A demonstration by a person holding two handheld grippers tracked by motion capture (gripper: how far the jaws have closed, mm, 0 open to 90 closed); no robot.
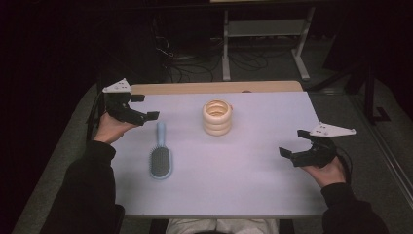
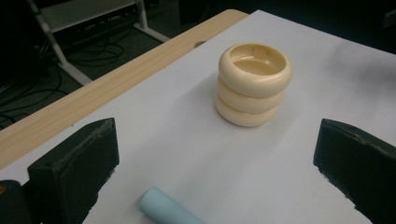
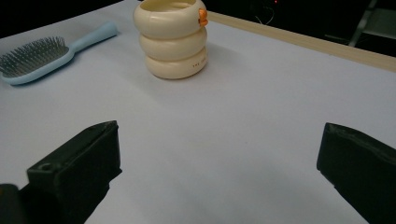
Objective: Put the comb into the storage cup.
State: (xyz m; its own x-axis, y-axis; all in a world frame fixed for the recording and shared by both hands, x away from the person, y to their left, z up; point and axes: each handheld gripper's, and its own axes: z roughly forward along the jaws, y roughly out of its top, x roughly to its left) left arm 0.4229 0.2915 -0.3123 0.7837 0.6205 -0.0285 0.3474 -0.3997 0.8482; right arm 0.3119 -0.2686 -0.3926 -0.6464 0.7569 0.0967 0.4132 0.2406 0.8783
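The left gripper [image 1: 142, 108] hung over the table's nine o'clock edge with its black jaws spread wide and nothing between them. The right gripper [image 1: 298, 147] hovered near the four o'clock edge, equally wide open and equally empty. Neither touched anything.

Nearest the left gripper lay the pale blue plastic hairbrush with grey bristles [image 1: 160, 158], flat on the white tabletop [image 1: 253, 175], bristles up, its handle pointing toward twelve o'clock; the handle's tip showed just ahead of the jaws in the left gripper view [image 2: 168, 212]. At about one o'clock from the brush, well apart from it, stood the cream-coloured holder shaped like three stacked rings [image 1: 217, 117], upright, with a small orange ornament [image 3: 202, 17] on its rim.

The holder's mouth was open and, as far as the left gripper view [image 2: 253, 84] showed, it held nothing; only a pale patch appeared on the inner wall.

Judging from this layout, the risks were likely these: the smooth, rounded handle could slip or roll out of a pinch taken too near its tip; the heavier bristled head could swing the brush downward once lifted; and the holder, tall and narrow, could tip if the brush struck its rim.
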